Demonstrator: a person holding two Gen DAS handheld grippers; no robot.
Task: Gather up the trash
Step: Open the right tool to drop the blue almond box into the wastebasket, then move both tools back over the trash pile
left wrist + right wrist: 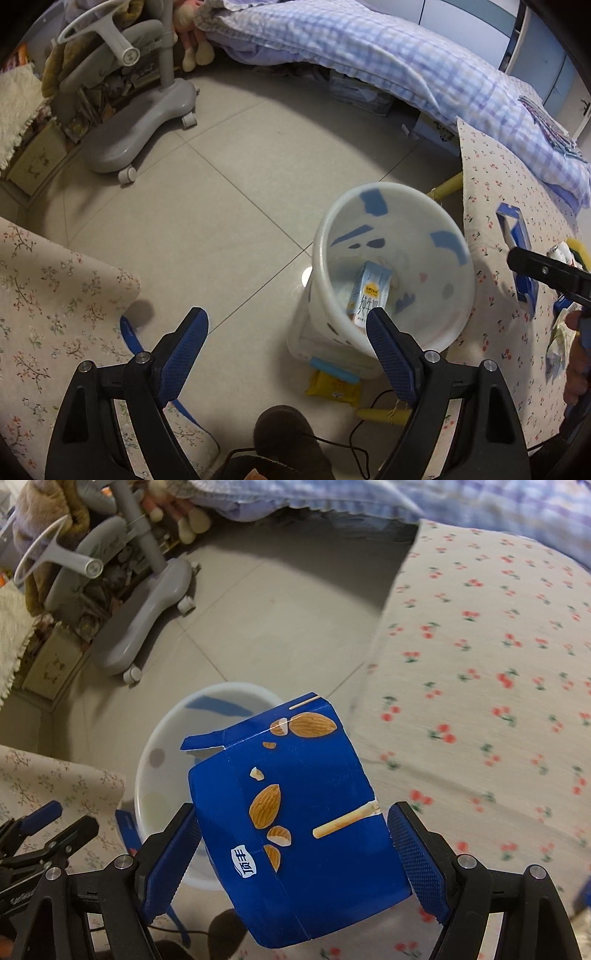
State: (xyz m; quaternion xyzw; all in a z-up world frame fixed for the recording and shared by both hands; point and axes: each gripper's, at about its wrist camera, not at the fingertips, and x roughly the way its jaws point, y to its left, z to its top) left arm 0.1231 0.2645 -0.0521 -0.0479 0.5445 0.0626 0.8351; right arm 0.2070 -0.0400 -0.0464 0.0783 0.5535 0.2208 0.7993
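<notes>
Left gripper (286,325): jaws spread wide, nothing between them, hanging over the rim of the white bin (388,266). A milk carton (371,293) lies inside the bin. Right gripper (291,840): jaws wide, pinching a blue snack box (295,819) across its width, tilted, just beside and partly over the bin (162,738). Cherry-print cloth (480,701) to the right; tiled floor (229,206) beyond.

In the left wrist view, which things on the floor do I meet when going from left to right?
Grey chair base → brown slipper → yellow packet → white trash bin, with a milk carton inside.
</notes>
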